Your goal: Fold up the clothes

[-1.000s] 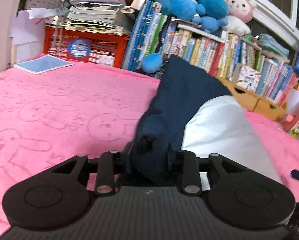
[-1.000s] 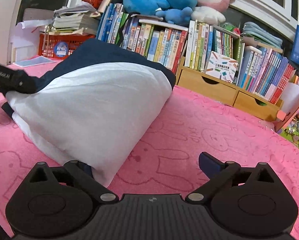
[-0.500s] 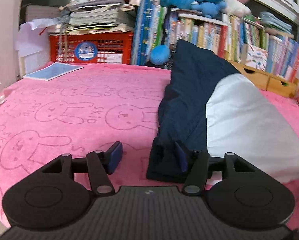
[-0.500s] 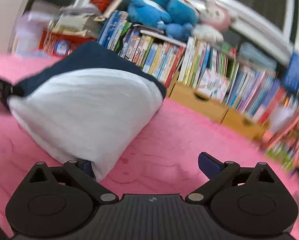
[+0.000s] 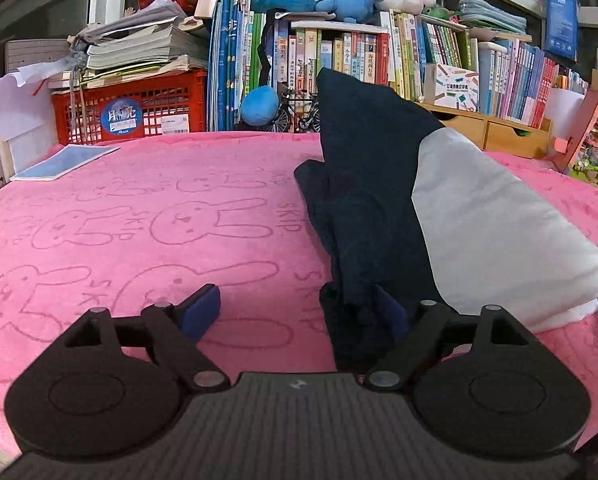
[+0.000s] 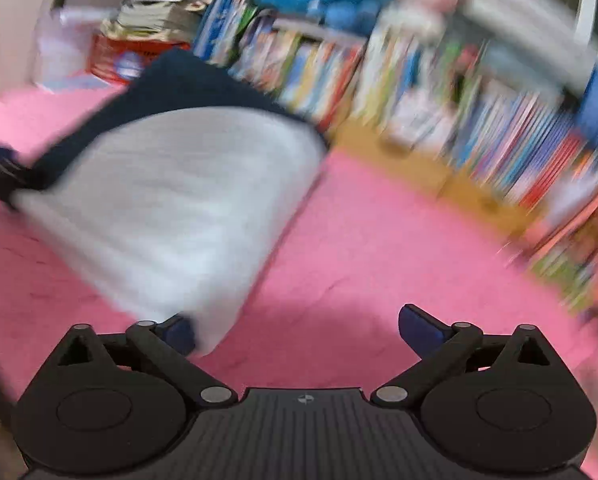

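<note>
The garment [image 5: 419, 208], navy with a white panel, lies folded in a compact bundle on the pink blanket [image 5: 139, 220] with its rabbit pattern, right of centre in the left wrist view and at the left in the blurred right wrist view. Its navy part is on the left and runs toward the far bookshelf [image 5: 399, 52]; the white panel is on the right and reaches the near right edge.

The left tongs [image 5: 299, 312] have just been opening and now stand wide apart. The near navy corner of the garment lies between them, against the right pad, while the left pad is clear over bare blanket; nothing is clamped. The right tongs [image 6: 299, 330] are also wide apart. Their left pad sits just beside, perhaps touching, the near white corner [image 6: 203, 336], and the right pad is over bare blanket, so they hold nothing either.

Judging by how things lie, the fold on this piece looks done or nearly done: the cloth is doubled over, resting flat and released by both tongs. What may be left is a last fold or a smoothing of the slightly puffed white panel, then setting it aside. No other clothes show on the blanket in either view, so whether more pieces wait cannot be told.
</note>
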Motion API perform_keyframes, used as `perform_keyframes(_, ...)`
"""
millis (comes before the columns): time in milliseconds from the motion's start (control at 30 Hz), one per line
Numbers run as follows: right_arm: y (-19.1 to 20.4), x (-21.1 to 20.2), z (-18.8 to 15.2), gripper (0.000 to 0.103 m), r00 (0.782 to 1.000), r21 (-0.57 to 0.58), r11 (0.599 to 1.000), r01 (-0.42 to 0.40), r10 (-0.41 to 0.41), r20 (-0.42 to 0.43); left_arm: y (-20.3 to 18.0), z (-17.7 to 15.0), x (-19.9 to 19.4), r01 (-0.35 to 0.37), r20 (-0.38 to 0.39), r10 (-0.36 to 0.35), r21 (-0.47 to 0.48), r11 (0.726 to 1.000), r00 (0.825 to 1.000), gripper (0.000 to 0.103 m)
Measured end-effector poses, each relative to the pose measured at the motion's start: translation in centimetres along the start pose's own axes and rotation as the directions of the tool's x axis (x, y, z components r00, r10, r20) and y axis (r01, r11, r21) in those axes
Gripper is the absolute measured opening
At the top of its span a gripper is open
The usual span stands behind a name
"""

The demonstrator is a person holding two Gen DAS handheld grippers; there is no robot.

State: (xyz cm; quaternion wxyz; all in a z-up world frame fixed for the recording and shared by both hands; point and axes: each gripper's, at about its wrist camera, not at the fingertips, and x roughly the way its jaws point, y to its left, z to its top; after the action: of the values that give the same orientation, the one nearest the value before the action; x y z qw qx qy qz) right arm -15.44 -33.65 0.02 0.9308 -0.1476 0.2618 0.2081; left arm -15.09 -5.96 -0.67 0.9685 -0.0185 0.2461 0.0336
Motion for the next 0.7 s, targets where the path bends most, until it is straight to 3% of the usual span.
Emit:
perform_keyframes(67,-0.7,-1.6,0.8,0.101,0.99,0.05,0.99,-0.134,0.131,0.056,-0.1,-0.2,-0.1,-0.002,0.014,0.002,0.0,1.0,1.0,0.085)
perform_keyframes(167,-1.8,-4.0,2.1,0.102,0.937,0.109,0.937,-0.332,0.315,0.152,0.0,-0.4,-0.1,0.001,0.027,-0.001,-0.002,1.0,1.0,0.085)
perform_keyframes(267,-1.1,-1.6,6.0,0.095,0.949,0.141,0.94,-0.31,0.296,0.112,0.1,-0.5,-0.2,0.011,0.034,-0.011,-0.002,1.0,0.999,0.085)
perform_keyframes(400,2.7,5.9,11.2,0.054,0.946,0.102,0.941,-0.324,0.323,0.021,0.3,-0.9,-0.4,0.03,0.05,-0.03,0.013,0.999,0.998,0.086)
perform_keyframes(433,4.3,8.3,12.5,0.049,0.949,0.075,0.947,-0.312,0.313,-0.016,0.3,-0.9,-0.5,0.033,0.053,-0.034,0.017,0.999,0.998,0.086)
perform_keyframes(533,7.9,14.2,15.5,0.053,0.963,-0.014,0.967,-0.256,0.254,-0.089,0.4,-1.1,-0.5,0.044,0.06,-0.046,0.025,0.999,0.997,0.086)
perform_keyframes(700,10.2,21.6,18.6,0.062,0.95,-0.057,0.963,-0.263,0.249,-0.19,0.5,-1.7,-0.6,0.052,0.098,-0.054,0.028,0.998,0.994,0.086)
